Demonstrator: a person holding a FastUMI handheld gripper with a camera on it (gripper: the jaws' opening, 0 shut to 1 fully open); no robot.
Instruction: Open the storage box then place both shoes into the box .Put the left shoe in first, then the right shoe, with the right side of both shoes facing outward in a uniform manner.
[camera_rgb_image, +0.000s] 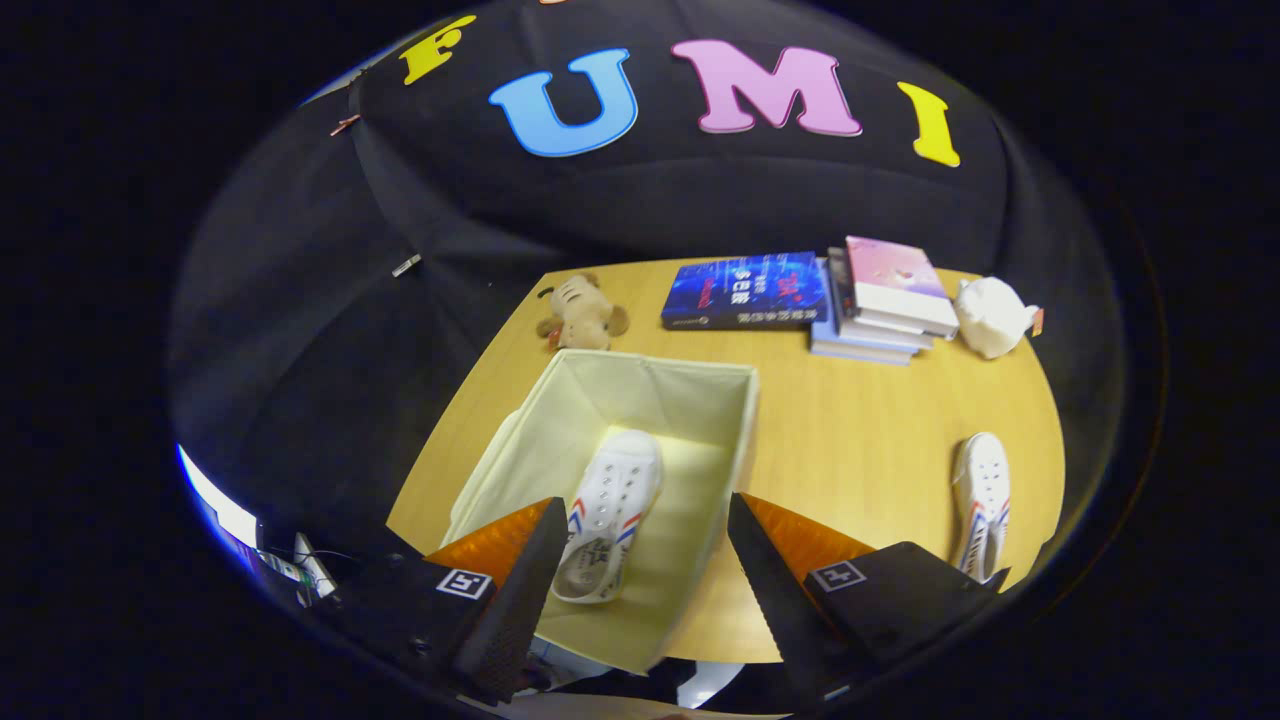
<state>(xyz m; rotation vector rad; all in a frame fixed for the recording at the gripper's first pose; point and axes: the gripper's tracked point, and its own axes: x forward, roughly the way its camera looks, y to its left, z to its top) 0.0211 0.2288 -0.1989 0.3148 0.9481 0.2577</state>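
The hand-held gripper (640, 560) hangs above the near end of the open storage box (520, 450), its fingers spread wide and pinching nothing. Between the fingers, down on the box's floor, lies one white shoe (610, 510) with red and blue side stripes (toe toward the far wall of the box, opening toward the gripper). The box stands on the wooden bench (850, 440), close to its left edge. The second shoe (982, 495) lies well apart, near the right edge, just beyond the right finger. Along the far edge sit a brown plush toy (582, 313), a blue book (745, 290), a stack of books (885, 300) and a white plush toy (990, 315).
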